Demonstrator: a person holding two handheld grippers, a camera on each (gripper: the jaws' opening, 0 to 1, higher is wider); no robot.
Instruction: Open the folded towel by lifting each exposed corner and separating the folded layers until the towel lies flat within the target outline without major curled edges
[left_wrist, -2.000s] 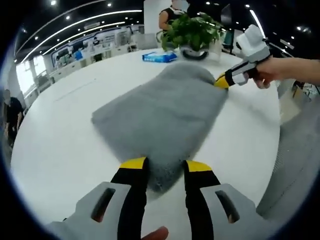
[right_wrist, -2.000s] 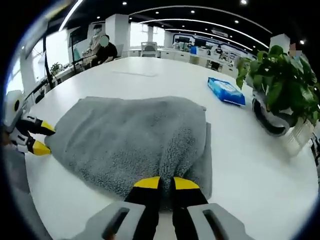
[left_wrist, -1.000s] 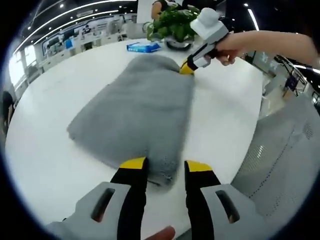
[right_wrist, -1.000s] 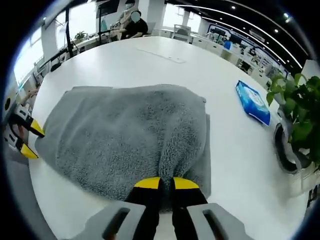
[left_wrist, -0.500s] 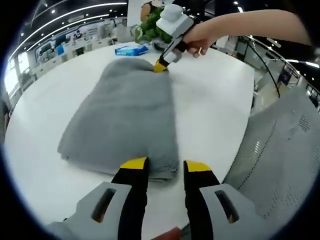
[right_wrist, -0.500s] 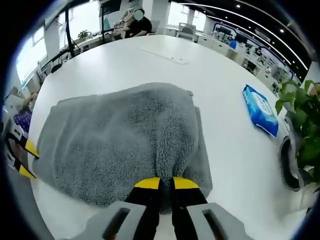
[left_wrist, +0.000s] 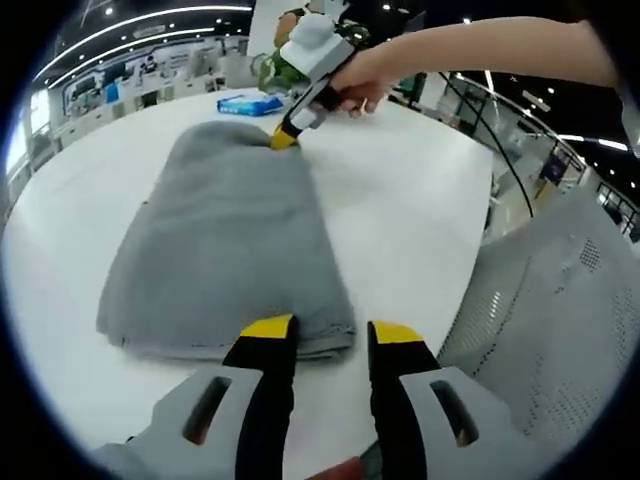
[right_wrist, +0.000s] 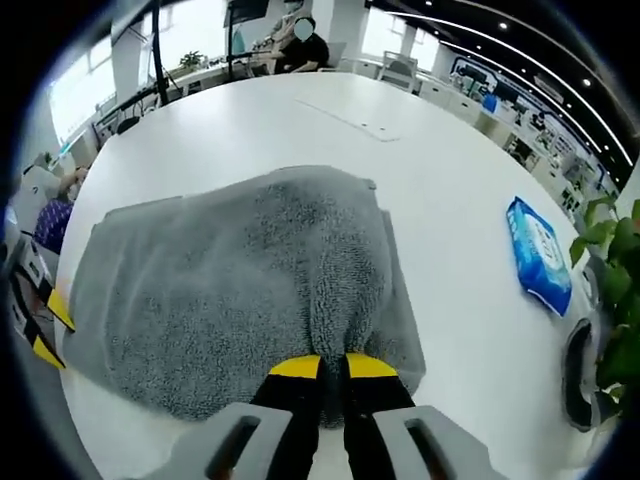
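Towel (right_wrist: 240, 290) remained folded, centre frame, on worktop (left_wrist: 420, 210); right hand-held gripper (right_wrist: 332, 368) clamped on corner, left hand-held gripper (left_wrist: 320, 332) apart at edge; unfolding barely begun.

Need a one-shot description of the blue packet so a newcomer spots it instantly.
Start at the white table and find the grey towel in its middle. Beyond the towel's far side, before the potted plant, lies the blue packet: flat, rectangular, the one bright blue item there.
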